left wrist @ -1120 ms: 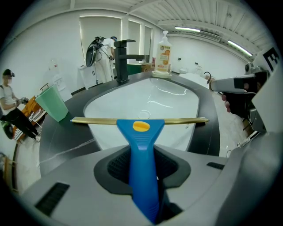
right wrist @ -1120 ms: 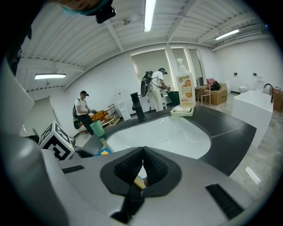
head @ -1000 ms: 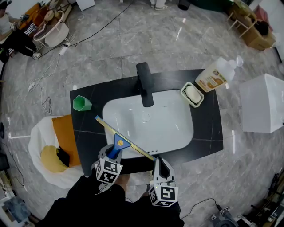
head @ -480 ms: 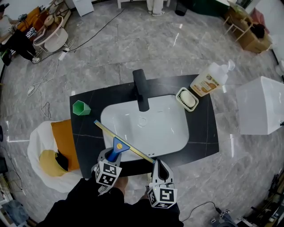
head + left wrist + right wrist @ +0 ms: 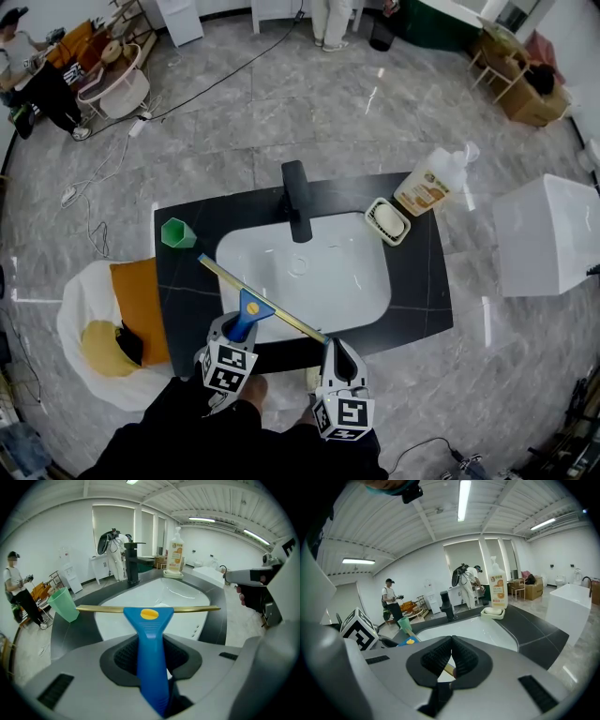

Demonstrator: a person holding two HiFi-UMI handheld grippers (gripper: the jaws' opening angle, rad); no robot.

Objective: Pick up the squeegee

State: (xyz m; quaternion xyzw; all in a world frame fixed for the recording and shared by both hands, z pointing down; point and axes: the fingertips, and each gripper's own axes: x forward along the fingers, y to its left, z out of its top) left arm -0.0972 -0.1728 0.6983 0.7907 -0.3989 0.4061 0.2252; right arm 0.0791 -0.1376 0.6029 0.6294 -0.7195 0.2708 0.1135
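The squeegee (image 5: 265, 301) has a blue handle with a yellow dot and a long brass blade. It hangs above the front edge of the white sink (image 5: 349, 282). My left gripper (image 5: 240, 325) is shut on the blue handle (image 5: 150, 634), which stands upright between the pads. My right gripper (image 5: 329, 344) is closed at the blade's right end (image 5: 448, 670), which shows between its dark pads. The blade runs diagonally from near the green cup (image 5: 175, 233) to the right gripper.
A black faucet (image 5: 296, 199) stands behind the sink on the dark counter (image 5: 187, 281). A soap dish (image 5: 386, 221) and an orange-labelled pump bottle (image 5: 431, 187) sit at the back right. A white bin (image 5: 80, 309) stands on the left, a white box (image 5: 548, 234) on the right, a person (image 5: 37, 75) far left.
Both grippers have risen a little with the squeegee between them. The counter and sink look smaller and have slid slightly in the head view.
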